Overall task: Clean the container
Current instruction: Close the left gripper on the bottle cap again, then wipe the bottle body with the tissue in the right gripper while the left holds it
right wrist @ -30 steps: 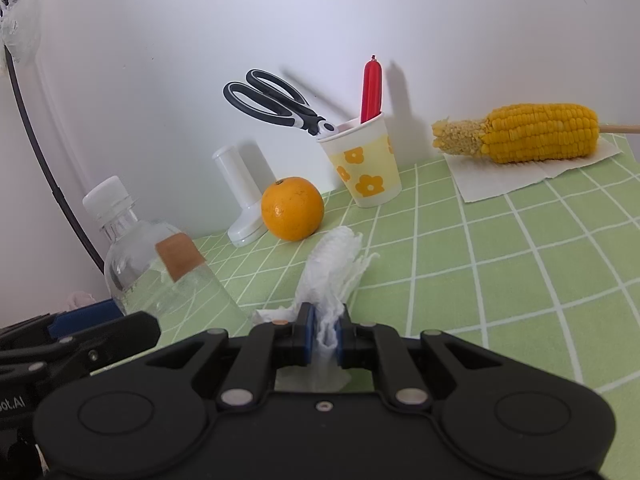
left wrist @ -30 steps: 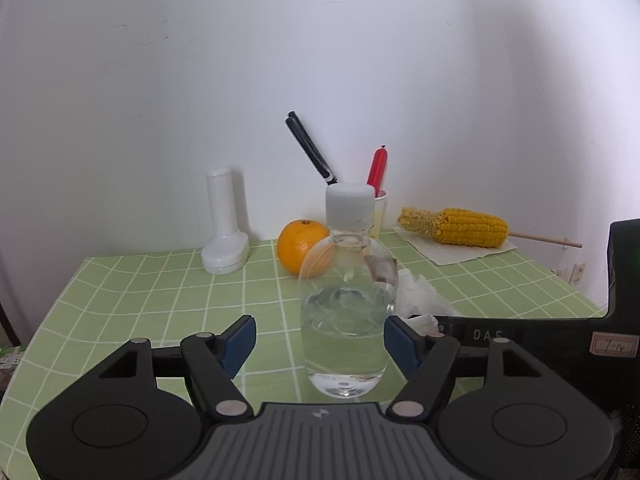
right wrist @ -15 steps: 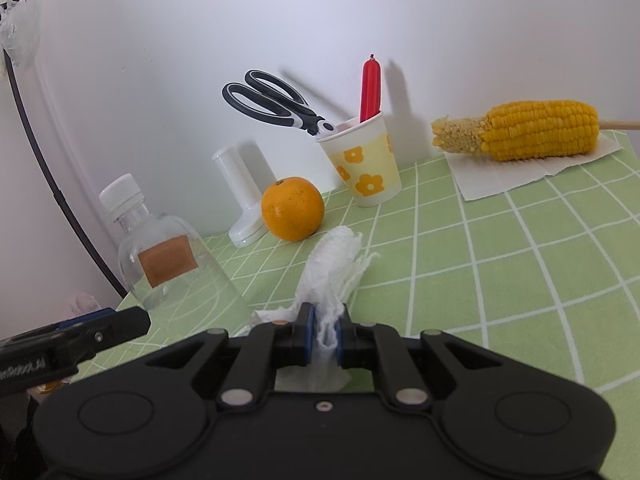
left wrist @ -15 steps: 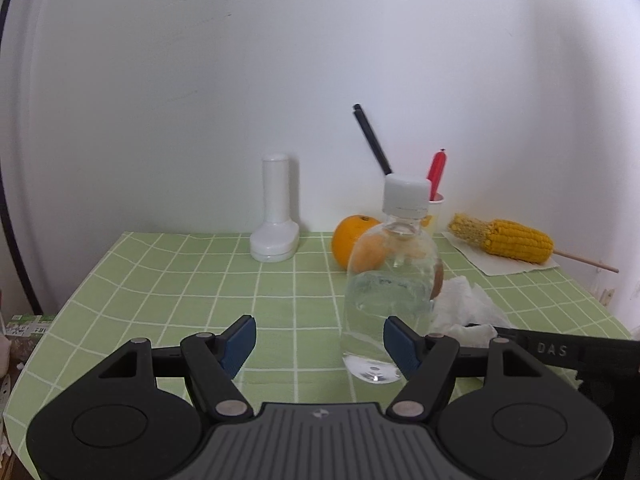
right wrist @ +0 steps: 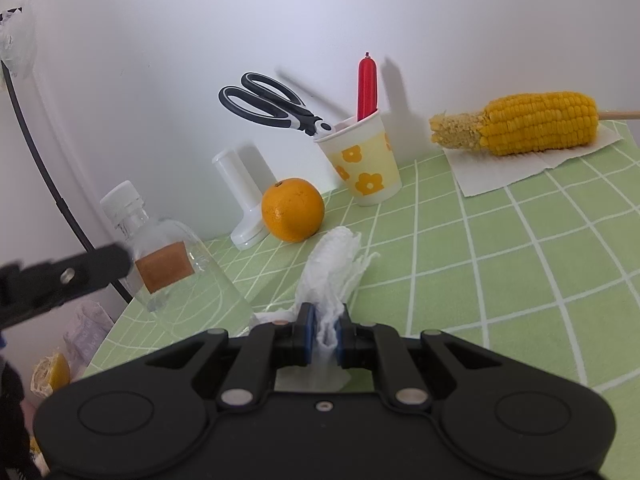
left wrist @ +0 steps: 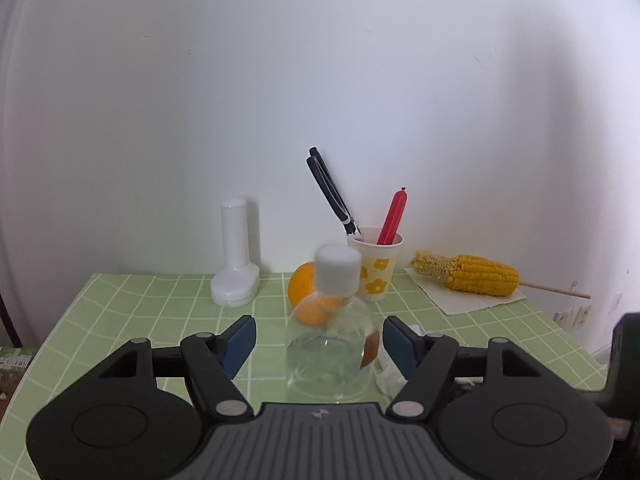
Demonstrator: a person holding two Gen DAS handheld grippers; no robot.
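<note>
My right tool [right wrist: 323,330] is clamped on a wad of tissue [right wrist: 334,264] down at the table [right wrist: 500,264]. My left tool [left wrist: 319,342] is spread wide, the bottle [left wrist: 330,344] standing upright between its pads, not touching either. Orange [left wrist: 304,286] and cup [left wrist: 376,266] sit behind it.

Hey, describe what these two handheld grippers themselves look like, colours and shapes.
Both are matte black plastic. The left gripper has a ribbed grey centre panel with a small round emblem, round discs on either side, silver pivot screws and blue pads on its jaws. The right gripper has the same black linkages, silver screws and blue pads.
</note>
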